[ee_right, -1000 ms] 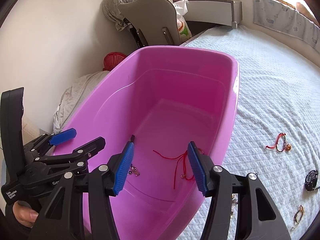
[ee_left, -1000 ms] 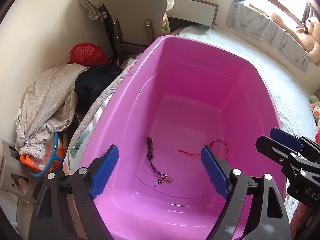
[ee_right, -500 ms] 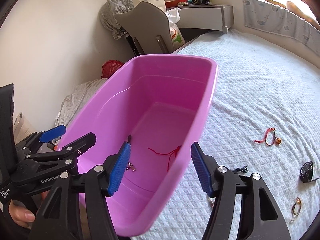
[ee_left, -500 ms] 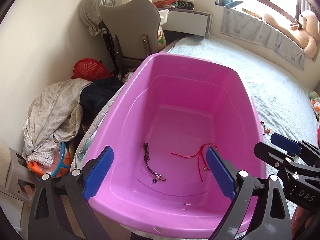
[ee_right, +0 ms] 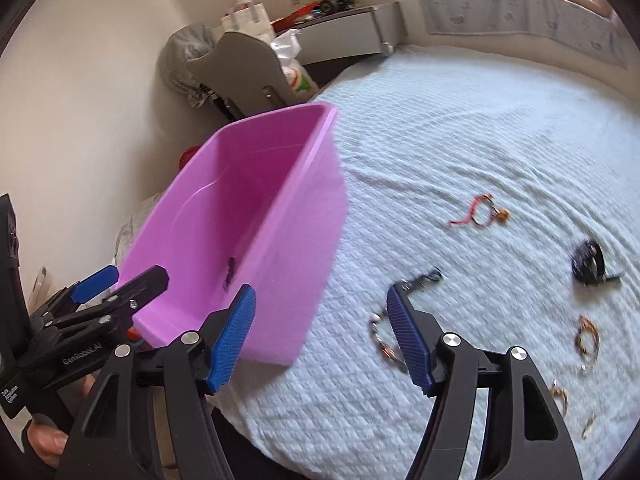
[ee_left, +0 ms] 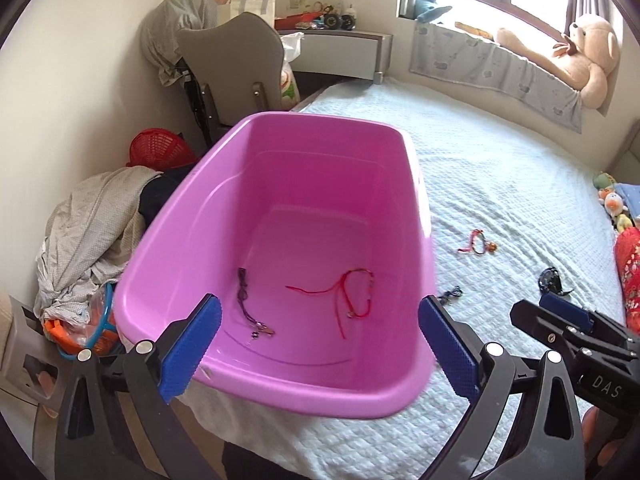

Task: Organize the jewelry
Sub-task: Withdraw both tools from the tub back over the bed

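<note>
blurred: beaded bracelet (ee_right: 386,344) partly behind right gripper | cut off: teddy bear (ee_left: 580,56) at frame edge

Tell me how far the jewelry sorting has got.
Done: a dark cord and a red string bracelet lie in the pink tub. In hand: nothing; the left gripper and right gripper have both just been opening, empty. Left: a red bracelet, a black piece and several beaded bracelets on the bed.

Both tongs, left (ee_left: 320,340) and right (ee_right: 320,332), are now back from over the pink tub (ee_left: 304,396), empty, their jaws just opening wider; the right now faces the bed (ee_right: 460,140).
</note>
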